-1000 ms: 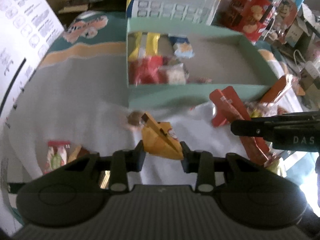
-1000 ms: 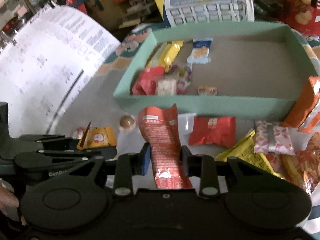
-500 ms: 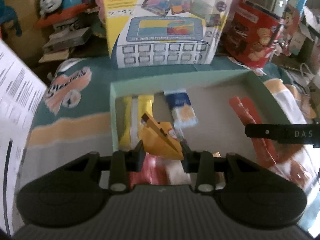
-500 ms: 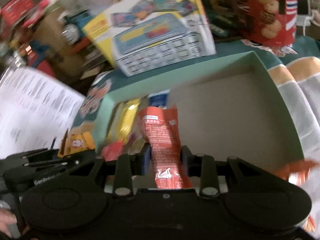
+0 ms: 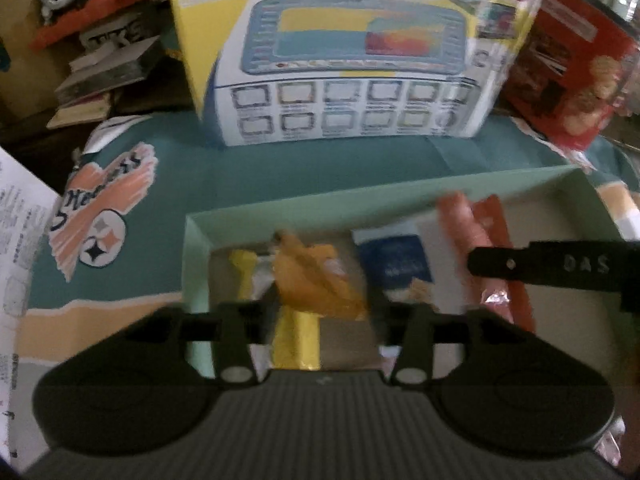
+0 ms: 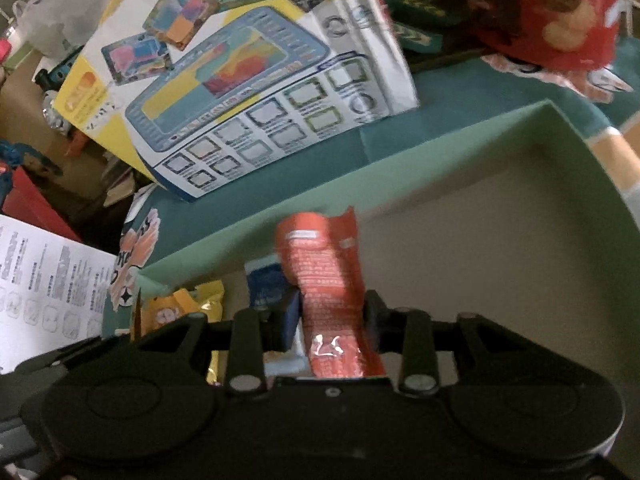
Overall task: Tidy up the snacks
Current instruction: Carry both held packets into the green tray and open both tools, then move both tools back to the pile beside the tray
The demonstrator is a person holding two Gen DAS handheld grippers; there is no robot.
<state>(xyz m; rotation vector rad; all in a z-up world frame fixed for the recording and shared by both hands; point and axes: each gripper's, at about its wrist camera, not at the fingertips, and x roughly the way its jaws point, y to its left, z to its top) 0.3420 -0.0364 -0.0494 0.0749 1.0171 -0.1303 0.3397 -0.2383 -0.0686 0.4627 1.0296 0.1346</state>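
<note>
My left gripper [image 5: 322,306] is shut on an orange snack packet [image 5: 312,280] and holds it over the left end of the green box [image 5: 280,210]. My right gripper [image 6: 331,320] is shut on a long red snack packet [image 6: 326,276], held over the box's floor [image 6: 500,248]; this packet also shows in the left wrist view [image 5: 472,236]. In the box lie a yellow bar [image 5: 296,340] and a blue packet [image 5: 396,264]. The orange packet also shows in the right wrist view [image 6: 168,312].
A big toy box with a screen picture [image 5: 352,52] stands behind the green box. A red cookie box [image 5: 572,80] is at the back right. A white printed sheet [image 6: 44,284] lies at the left. The cloth [image 5: 160,184] is teal with an orange emblem.
Both grippers have moved forward from the table in front of the box to over the box's far part, each still holding its packet.
</note>
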